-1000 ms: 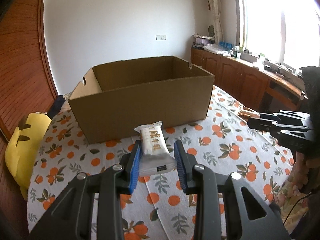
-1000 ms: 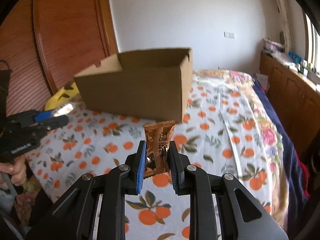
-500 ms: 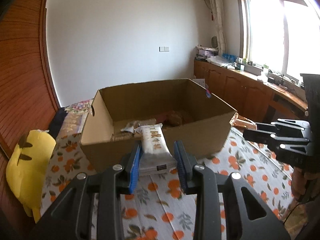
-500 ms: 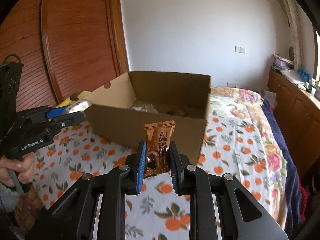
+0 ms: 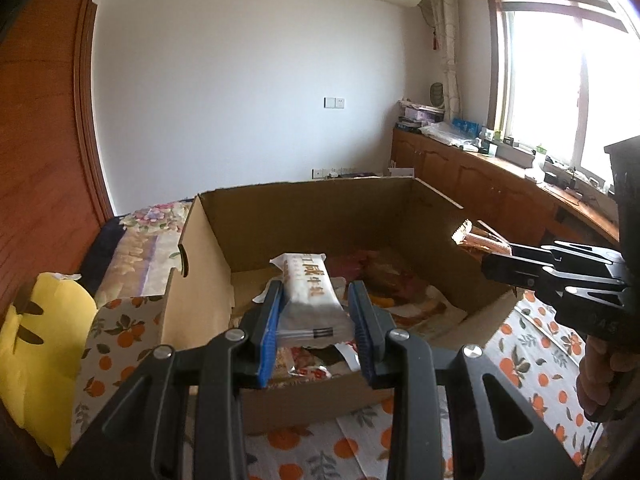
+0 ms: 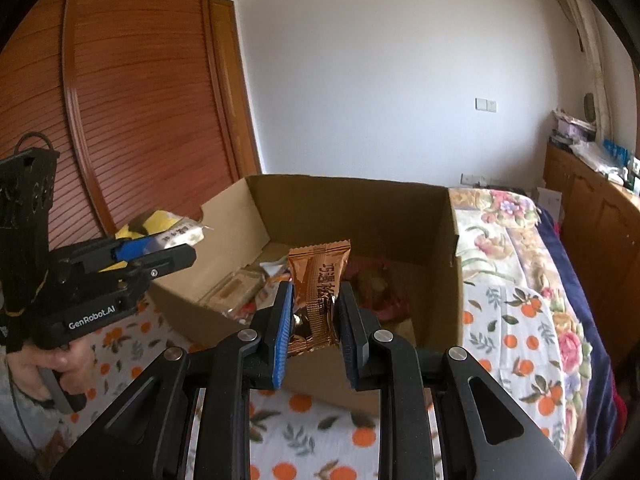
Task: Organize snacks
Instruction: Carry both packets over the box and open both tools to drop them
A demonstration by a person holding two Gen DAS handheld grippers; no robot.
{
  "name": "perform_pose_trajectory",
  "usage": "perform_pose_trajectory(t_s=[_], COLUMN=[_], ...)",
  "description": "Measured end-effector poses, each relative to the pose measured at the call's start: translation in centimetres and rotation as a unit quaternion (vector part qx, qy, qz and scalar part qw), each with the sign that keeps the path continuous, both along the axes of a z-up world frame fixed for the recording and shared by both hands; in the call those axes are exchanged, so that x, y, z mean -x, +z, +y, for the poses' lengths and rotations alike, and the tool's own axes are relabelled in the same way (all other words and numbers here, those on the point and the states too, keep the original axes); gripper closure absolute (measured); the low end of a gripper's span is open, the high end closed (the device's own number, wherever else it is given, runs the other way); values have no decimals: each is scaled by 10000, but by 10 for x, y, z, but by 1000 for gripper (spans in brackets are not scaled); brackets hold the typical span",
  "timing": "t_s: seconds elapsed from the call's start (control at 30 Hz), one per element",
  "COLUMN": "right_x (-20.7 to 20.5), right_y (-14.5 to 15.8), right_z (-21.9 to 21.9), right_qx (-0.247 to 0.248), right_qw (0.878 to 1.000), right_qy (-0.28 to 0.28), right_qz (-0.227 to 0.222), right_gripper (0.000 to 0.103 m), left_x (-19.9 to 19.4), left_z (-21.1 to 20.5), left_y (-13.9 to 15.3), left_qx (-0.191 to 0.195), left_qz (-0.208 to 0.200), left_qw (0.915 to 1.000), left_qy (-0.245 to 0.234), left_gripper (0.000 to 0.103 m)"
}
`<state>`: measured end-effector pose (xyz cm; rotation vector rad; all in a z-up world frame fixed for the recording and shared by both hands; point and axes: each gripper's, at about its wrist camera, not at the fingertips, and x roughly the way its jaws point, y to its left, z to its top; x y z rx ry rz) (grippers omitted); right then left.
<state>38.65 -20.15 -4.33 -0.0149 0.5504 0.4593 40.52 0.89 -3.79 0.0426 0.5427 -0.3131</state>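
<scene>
Left tool [image 5: 316, 312] at lower centre clenched on white snack [image 5: 310, 294], held over open box [image 5: 404, 208], right tool [image 6: 314, 312] at lower centre clenched on brown snack [image 6: 318, 284], above box's near wall, bed [image 6: 516, 320] beneath.

The left gripper [image 5: 314, 312] is built of black plastic arms pierced by triangular cut-outs and fastened with round silver screws; its fingers [image 5: 269, 322] are faced with ribbed blue pads. The right gripper [image 6: 314, 312] is made alike. White lettering "GenRobot.AI" is printed on the left gripper's side, and a thin black cable is looped above it.
</scene>
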Motion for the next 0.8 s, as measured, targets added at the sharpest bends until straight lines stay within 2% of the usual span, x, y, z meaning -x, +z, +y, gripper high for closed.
perform_pose_trajectory(t_s=[0.3,0.8], right_x=[-23,-21], right_y=[-15,-17], right_z=[7,7], right_qx=[77,163], right_qw=[9999,9998], right_qy=[-9,-92], right_qz=[94,118], right_gripper=[82,76], left_x=[-16,-5], left_z=[3,-2], left_y=[-21,-15], left_qx=[138,-35], left_qz=[106,88], left_qw=[9998,9998], left_qy=[54,161], left_gripper=[68,67])
